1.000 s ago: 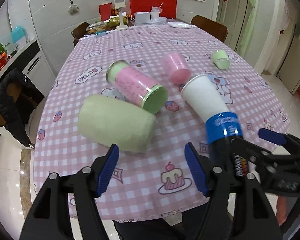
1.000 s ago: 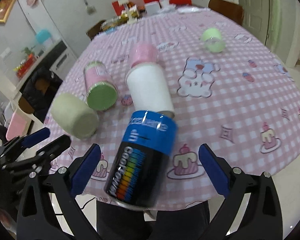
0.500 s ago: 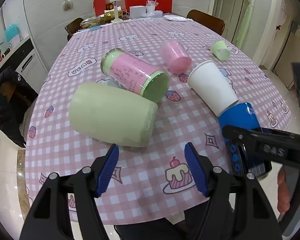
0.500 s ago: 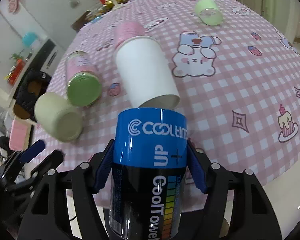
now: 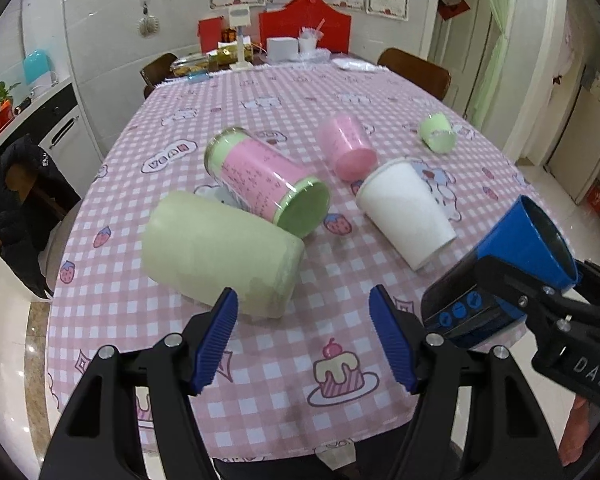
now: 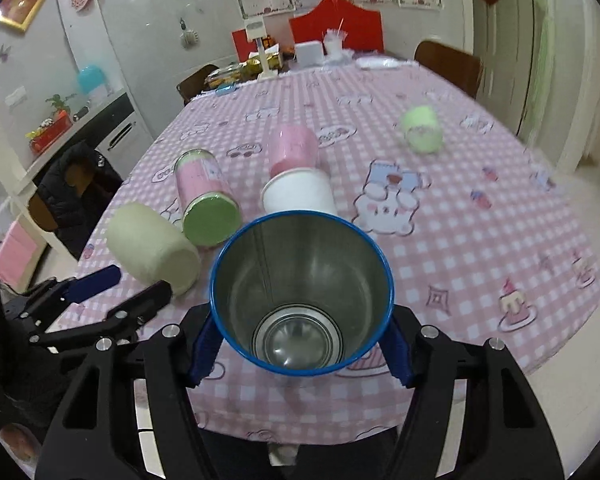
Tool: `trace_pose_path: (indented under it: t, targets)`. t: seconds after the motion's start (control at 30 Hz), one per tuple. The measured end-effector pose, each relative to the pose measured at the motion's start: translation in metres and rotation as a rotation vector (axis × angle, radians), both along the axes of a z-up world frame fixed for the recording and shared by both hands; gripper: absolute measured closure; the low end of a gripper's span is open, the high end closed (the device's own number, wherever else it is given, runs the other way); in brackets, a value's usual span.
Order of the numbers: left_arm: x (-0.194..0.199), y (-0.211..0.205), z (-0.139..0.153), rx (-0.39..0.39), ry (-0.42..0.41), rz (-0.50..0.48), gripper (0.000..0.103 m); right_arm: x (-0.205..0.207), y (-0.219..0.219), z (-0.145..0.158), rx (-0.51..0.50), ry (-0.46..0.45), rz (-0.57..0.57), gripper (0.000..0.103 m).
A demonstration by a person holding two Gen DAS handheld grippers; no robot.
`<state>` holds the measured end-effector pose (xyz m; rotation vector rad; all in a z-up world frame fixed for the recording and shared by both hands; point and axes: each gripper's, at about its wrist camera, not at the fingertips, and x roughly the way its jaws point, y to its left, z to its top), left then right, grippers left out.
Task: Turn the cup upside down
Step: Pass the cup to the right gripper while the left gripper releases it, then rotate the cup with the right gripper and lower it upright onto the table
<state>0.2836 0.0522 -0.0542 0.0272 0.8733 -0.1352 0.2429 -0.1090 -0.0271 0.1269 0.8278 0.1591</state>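
Note:
My right gripper (image 6: 300, 350) is shut on a blue and black metal cup (image 6: 300, 296) and holds it above the table's near edge, its open mouth facing the camera. In the left wrist view the same cup (image 5: 524, 240) is at the right, tilted with its mouth up and to the right. My left gripper (image 5: 304, 336) is open and empty, just in front of a pale green cup (image 5: 220, 256) that lies on its side.
On the pink checked tablecloth (image 5: 284, 104) lie a pink and green canister (image 5: 264, 180), a white paper cup (image 5: 404, 212), a pink cup (image 5: 346, 148) and a small green cup (image 5: 436, 132). Boxes and chairs stand at the far end.
My right gripper closed on the blue cup, lifted it off the table and turned it from lying flat until its mouth faces the camera. My left gripper stayed open.

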Motion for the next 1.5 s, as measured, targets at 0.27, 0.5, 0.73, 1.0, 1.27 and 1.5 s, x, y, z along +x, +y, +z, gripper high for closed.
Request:
trace_pose_path:
  t: [0.27,0.5,0.73,1.0,1.27,1.5]
  targets:
    - [0.0,0.01,0.016,0.01,-0.079,0.069,0.035,0.013,0.009,-0.006,-0.091,-0.044,-0.019,0.039]
    - [-0.001,0.019,0.015,-0.007,-0.149,0.089,0.035,0.015,0.018,-0.024,-0.103,-0.035,0.012,0.029]
    - [-0.004,0.022,0.012,-0.015,-0.173,0.095,0.035,0.004,0.021,-0.019,-0.116,-0.076,0.037,0.017]
    - [-0.023,0.017,0.006,0.004,-0.206,0.107,0.035,-0.017,0.012,-0.02,-0.085,-0.105,0.042,0.009]
    - [-0.06,0.003,-0.001,0.012,-0.264,0.101,0.035,-0.048,0.001,-0.022,-0.048,-0.139,0.05,0.008]
    - [-0.097,-0.01,-0.004,0.008,-0.329,0.097,0.035,-0.076,-0.01,-0.025,-0.036,-0.171,0.042,0.008]
